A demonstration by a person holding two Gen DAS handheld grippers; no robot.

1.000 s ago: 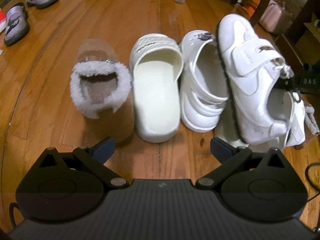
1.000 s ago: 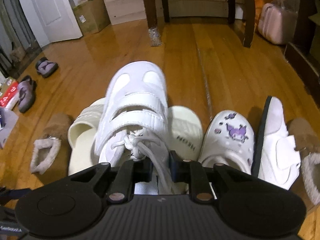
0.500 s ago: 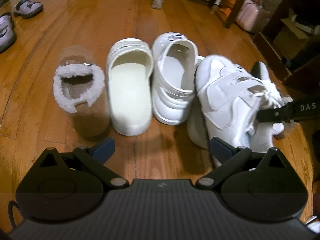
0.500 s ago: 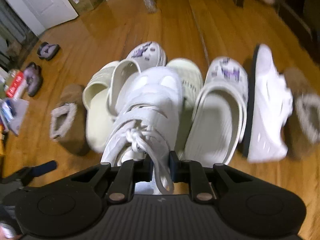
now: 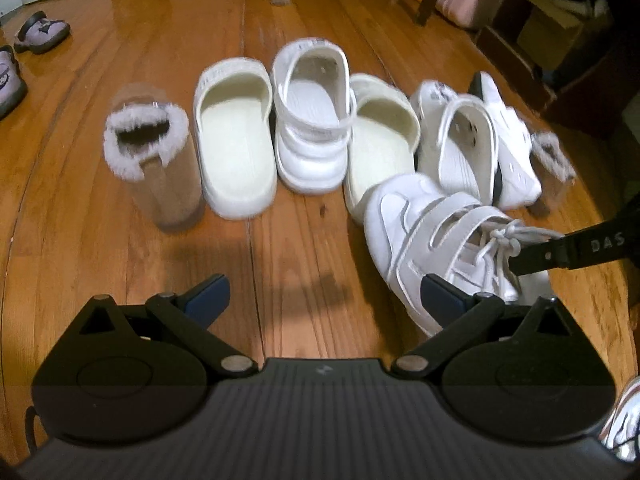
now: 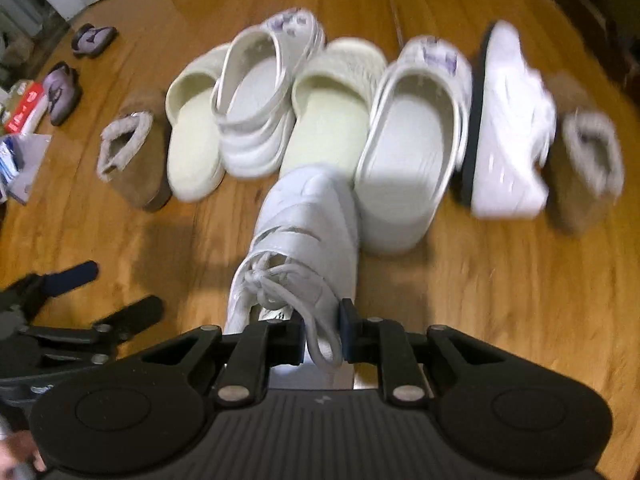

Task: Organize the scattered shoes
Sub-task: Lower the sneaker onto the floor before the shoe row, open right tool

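While pinching the laces and tongue of the white strap sneaker (image 6: 304, 232) nearest the camera, keep the right hand-held gripper (image 6: 322, 332) clamped tight. A grip on cord alone looks likely to slip or swing, so carry slowly with the toe low over the wooden floor (image 6: 500, 280); cannot tell whether the toe touches the boards. Leave the left hand-held gripper (image 5: 324, 296) as is, spread wide, empty and hovering near and left of the sneaker, ready to steady the heel or nudge a neighbour aside. Going farther, read the row before setting down: left fur slipper (image 6: 132, 160), cream slide (image 6: 192, 140), white clog (image 6: 256, 120), second cream slide (image 6: 328, 120), second white clog (image 6: 412, 152), then the matching sneaker (image 6: 508, 120) tipped on its side with the right fur slipper (image 6: 584, 160) just beyond. Aim, judging by the pairs, for a spot beside that matching sneaker; probably worth standing it upright first, since no gap shows there now. Lower heel toward the near side, toe away, in line with the other heels, and release only once the sole sits flat. Ignore for now the purple slippers (image 6: 94, 38) far off to the left.
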